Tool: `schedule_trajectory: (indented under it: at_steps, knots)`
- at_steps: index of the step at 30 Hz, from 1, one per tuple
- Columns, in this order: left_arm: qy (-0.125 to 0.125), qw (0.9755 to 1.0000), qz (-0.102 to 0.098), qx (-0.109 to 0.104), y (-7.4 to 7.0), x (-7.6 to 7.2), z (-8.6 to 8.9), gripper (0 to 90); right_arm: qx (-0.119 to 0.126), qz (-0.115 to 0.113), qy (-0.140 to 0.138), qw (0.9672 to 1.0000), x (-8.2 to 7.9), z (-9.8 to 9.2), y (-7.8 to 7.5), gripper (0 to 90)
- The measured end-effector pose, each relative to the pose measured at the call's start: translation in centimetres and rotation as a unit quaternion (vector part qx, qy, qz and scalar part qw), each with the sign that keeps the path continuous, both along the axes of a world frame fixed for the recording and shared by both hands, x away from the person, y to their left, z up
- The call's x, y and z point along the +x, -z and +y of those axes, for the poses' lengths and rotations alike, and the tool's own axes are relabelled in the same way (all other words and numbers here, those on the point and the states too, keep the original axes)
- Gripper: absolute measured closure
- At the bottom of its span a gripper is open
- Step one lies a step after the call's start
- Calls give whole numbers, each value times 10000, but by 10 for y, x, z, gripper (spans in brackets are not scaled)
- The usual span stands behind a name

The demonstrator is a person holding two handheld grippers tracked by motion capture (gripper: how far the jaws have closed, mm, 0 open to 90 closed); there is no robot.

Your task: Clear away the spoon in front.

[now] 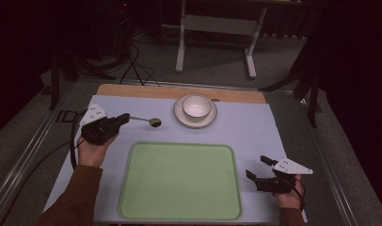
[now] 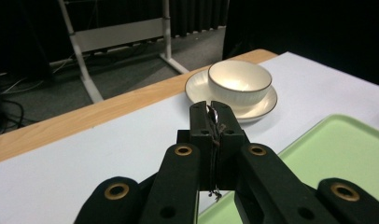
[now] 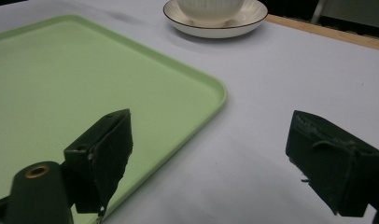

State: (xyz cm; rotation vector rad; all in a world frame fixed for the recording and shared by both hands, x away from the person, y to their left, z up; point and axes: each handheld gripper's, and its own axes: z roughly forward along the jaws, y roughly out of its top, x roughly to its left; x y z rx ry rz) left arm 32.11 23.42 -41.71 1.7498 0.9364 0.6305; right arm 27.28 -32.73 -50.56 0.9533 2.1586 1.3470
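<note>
The left hand-held gripper (image 1: 125, 117) pinches a spoon (image 1: 147, 120) by its handle, long axis pointing right toward the bowl (image 1: 195, 106) on its saucer (image 1: 181, 117). The right hand-held gripper (image 1: 257, 167) rests spread beside the green tray (image 1: 179, 207), farther off.

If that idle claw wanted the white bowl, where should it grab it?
Probably by the rim, coming from above: the bowl stands upright and open on its saucer, so one jaw can go inside and one outside. The right claw is already open wide.
</note>
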Motion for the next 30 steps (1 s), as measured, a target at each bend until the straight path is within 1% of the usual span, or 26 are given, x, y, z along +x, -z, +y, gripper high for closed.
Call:
schedule_trajectory:
  at_steps: [11,19,22,25,26,30]
  knots:
    - [-156,9997,193,36,12,-22,19,890,0,1,6,10000,0,0,0,144]
    - [-266,9986,448,29,24,-38,29,890,-16,9,5,10000,0,0,0,144]
    - [-299,9981,531,12,28,-42,32,889,-19,11,6,10000,0,0,0,144]
    - [-317,9974,642,40,32,-45,34,888,-22,16,7,10000,0,0,1,144]
    - [-317,9972,671,14,33,-46,34,888,-23,19,7,10000,0,0,1,144]
    - [-345,9967,735,-3,35,-49,35,887,-30,15,6,10000,0,1,1,144]
